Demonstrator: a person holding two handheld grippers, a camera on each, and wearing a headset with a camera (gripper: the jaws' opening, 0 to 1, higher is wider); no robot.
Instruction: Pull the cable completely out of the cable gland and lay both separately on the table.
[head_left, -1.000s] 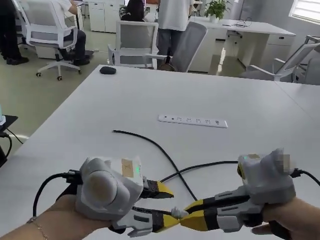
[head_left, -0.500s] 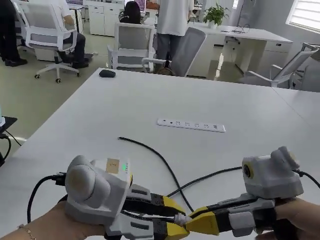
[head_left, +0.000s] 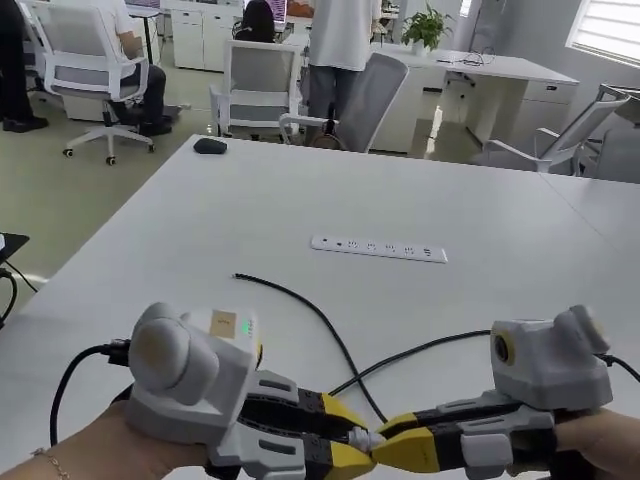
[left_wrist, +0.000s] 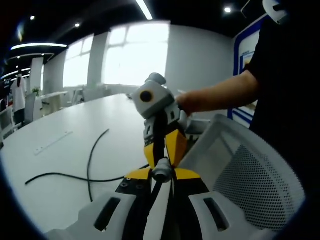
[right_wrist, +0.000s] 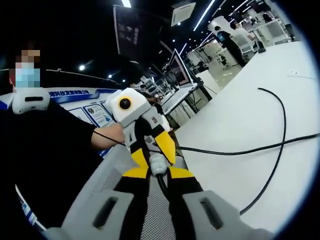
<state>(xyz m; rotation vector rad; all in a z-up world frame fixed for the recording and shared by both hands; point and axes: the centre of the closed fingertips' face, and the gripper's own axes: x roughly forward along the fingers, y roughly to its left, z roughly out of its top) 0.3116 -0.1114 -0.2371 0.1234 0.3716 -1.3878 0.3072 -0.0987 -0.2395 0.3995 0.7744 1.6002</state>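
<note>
Head view: your left hand-held gripper is clamped on the cable gland. Your right hand-held gripper is clamped on the black cable right at the gland, tips nose to nose. Both sit well on your side of the power strip, at the near edge of the desk. Cable not yet out of the gland. Its loose end lies on the desk, left of the power strip and nearer you.

Open tabletop beyond cable, power strip

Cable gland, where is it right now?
Bottom middle of the head view, the small grey cable gland sits where the left gripper and right gripper tips meet.
</note>
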